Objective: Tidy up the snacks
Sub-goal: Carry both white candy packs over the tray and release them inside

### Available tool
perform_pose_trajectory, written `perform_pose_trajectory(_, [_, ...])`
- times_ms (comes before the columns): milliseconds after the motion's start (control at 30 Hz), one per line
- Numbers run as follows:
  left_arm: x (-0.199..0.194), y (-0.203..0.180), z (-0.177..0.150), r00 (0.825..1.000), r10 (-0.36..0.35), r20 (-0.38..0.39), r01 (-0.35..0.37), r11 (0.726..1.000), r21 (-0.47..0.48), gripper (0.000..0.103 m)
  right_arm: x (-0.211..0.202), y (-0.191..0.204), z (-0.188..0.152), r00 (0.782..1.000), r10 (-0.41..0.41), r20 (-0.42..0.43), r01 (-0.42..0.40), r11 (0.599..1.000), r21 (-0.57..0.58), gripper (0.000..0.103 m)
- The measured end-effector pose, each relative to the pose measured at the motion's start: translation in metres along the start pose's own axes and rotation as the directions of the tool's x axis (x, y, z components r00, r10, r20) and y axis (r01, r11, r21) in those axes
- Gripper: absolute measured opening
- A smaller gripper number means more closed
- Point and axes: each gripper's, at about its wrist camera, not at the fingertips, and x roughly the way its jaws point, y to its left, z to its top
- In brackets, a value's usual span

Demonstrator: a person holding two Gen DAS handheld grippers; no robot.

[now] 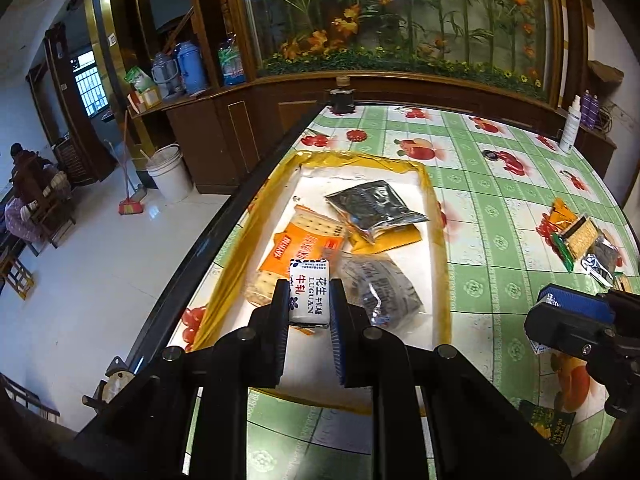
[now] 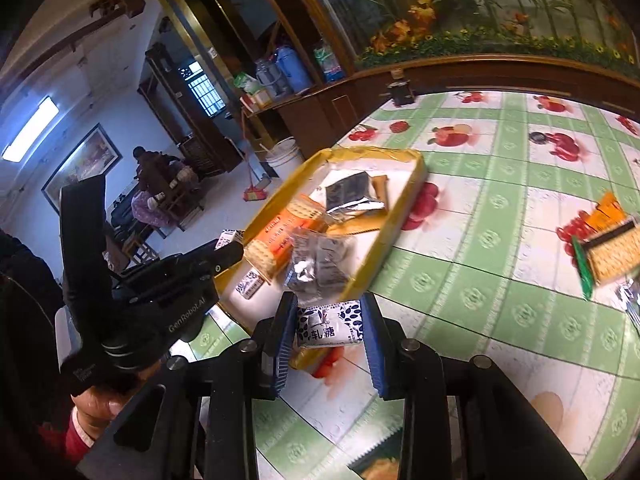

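Table [image 1: 500,240] with green-and-white checked fruit-print cloth, far and right edges cut off by the fisheye rim. On it a shallow tray [image 1: 434,216] with yellow taped rim and white floor, near the table's left edge; its near rim is hidden behind the left gripper's body in the left view.

In the tray, counted: one orange cracker pack [image 1: 296,248] with biscuits showing at both ends, two dark clear-film seed packs [image 1: 376,206] [image 1: 380,288], one yellow sachet [image 1: 394,238] mostly covered by the far dark pack. In the right view a small white-blue candy [image 2: 250,282] also lies on the tray floor; print too small to read.

A loose snack pile [image 1: 584,244] sits well apart to the right on the cloth: orange, green, cracker and dark packs overlapping, exact count unclear.

Left gripper [image 1: 310,300] clamped narrow on a white nougat candy [image 1: 310,294] with blue flower print, reading LUGUAN, held over the tray's near part. Right gripper [image 2: 330,328] pinches a second white-blue nougat candy [image 2: 330,326] just at the tray's near right corner; whether over the tray or the cloth, cannot tell. So two candies held, one lying.
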Motion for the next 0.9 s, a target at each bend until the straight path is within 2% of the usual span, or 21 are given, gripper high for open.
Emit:
perform_pose_trajectory(367, [0.011, 0.014, 0.002, 1.0, 0.024, -0.01, -0.024, 0.999, -0.03, 0.016, 0.027, 0.005, 0.025, 0.999, 0.051, 0.003, -0.051, 0.999, 0.006, 0.032])
perform_pose_trajectory(900, [0.03, 0.024, 0.004, 0.999, 0.035, -0.035, -0.037, 0.998, -0.05, 0.016, 0.061, 0.006, 0.043, 0.998, 0.051, -0.023, -0.051, 0.999, 0.001, 0.032])
